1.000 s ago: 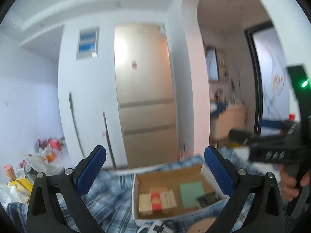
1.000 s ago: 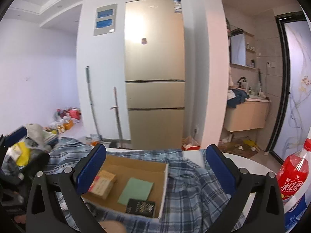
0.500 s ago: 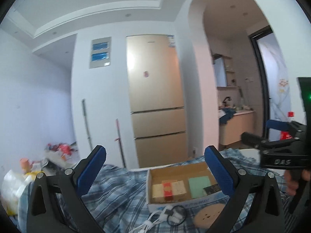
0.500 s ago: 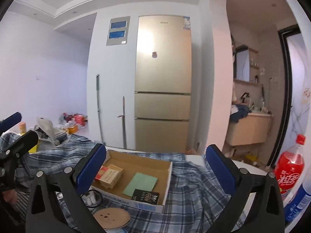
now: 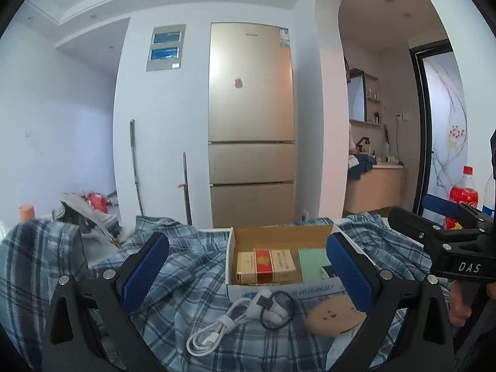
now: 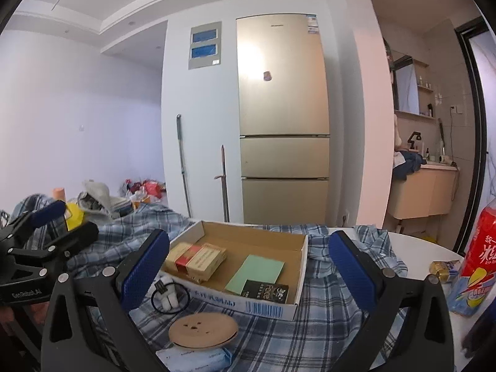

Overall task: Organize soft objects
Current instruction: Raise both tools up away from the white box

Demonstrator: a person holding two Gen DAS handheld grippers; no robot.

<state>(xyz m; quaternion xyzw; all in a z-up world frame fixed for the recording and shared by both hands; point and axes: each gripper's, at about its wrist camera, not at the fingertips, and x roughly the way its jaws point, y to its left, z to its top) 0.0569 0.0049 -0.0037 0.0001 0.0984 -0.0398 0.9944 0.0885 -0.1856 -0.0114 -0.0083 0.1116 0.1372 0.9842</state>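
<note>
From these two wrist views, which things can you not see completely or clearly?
- Blue plaid cloth: both views; the open cardboard box covers its middle and the frame edges cut it.
- Red soda bottle: right wrist view; top and side cut by the frame edge.
- Green card: left wrist view; partly behind the left gripper finger.
- Pack lettering: too small to read.

White letters "DAS" are showing on the right gripper; "GenRobot_AI" is showing on the left gripper; "Face" is showing on a black packet lying inside the cardboard box.
</note>
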